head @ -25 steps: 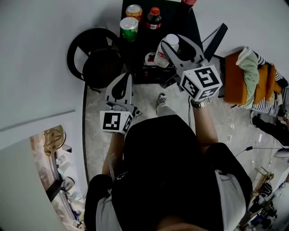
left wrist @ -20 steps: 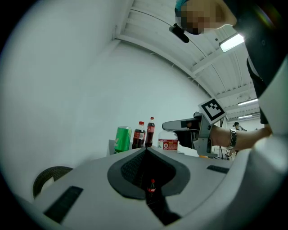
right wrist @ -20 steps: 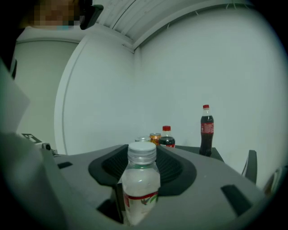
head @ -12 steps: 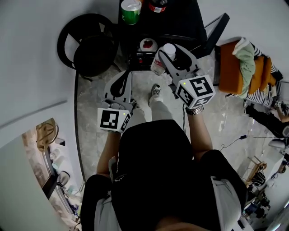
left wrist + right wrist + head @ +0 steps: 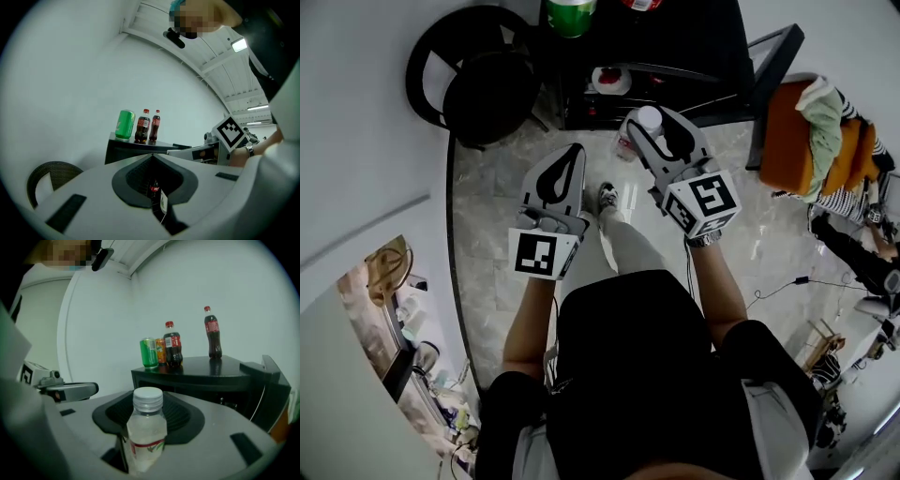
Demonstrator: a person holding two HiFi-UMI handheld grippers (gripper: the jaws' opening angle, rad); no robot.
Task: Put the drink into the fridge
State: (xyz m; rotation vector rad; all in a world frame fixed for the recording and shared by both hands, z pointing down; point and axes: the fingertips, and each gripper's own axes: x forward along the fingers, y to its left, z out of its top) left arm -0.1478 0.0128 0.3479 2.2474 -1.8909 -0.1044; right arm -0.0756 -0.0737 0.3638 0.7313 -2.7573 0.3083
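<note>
A clear drink bottle (image 5: 146,432) with a white cap and a red-and-green label stands upright between the jaws of my right gripper (image 5: 149,425), which is shut on it. In the head view the same bottle (image 5: 637,131) is carried by the right gripper (image 5: 654,131) above the marble floor, just in front of the black table (image 5: 694,47). My left gripper (image 5: 570,155) is level with it on the left, shut and empty; the left gripper view shows the jaws meeting at the left gripper (image 5: 153,157). No fridge shows clearly.
On the black table stand a green can (image 5: 149,352), an orange can (image 5: 161,351) and cola bottles (image 5: 172,344) (image 5: 213,338). A round black chair (image 5: 478,84) is at the table's left. An orange seat with clothes (image 5: 811,141) is on the right. The person's leg and shoe (image 5: 607,197) are below the grippers.
Both grippers have drawn back from the black table, which has slid toward the top edge of the head view. The right gripper still holds the bottle. The left stays shut.
</note>
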